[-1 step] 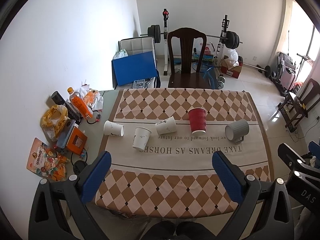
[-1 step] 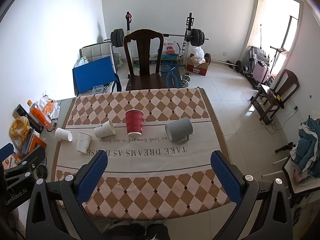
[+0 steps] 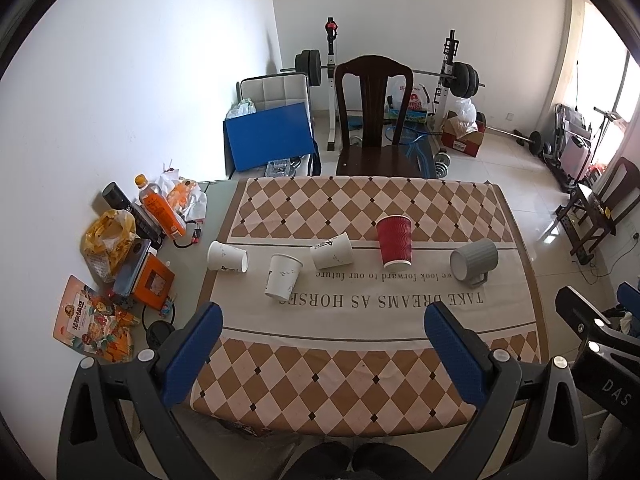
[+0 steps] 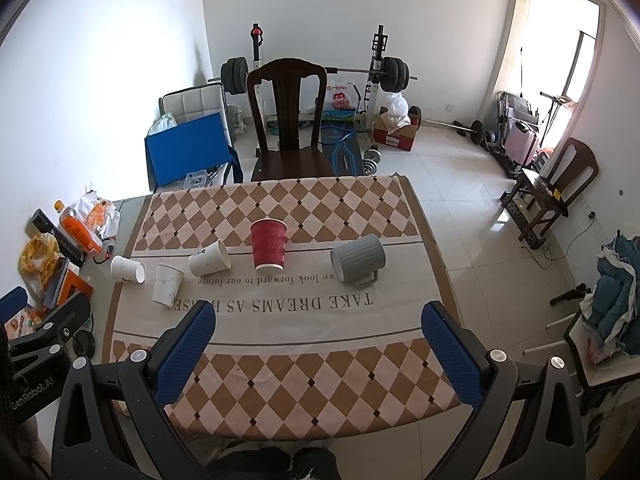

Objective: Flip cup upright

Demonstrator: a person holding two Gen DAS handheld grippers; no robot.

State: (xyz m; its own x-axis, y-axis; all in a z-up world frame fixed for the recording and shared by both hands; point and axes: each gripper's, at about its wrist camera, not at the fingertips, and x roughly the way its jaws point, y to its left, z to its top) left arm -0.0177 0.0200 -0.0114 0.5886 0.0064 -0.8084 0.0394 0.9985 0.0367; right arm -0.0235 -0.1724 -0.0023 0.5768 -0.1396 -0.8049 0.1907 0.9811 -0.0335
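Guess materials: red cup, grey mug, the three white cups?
Red cup: likely paper, matte, with a wavy ripple wall. Grey mug: probably glazed ceramic, though plastic is possible; thick ribbed wall, slight sheen, moulded handle. Three white cups: thin paper by the look, matte, with small printed marks; two of them show rolled rims.
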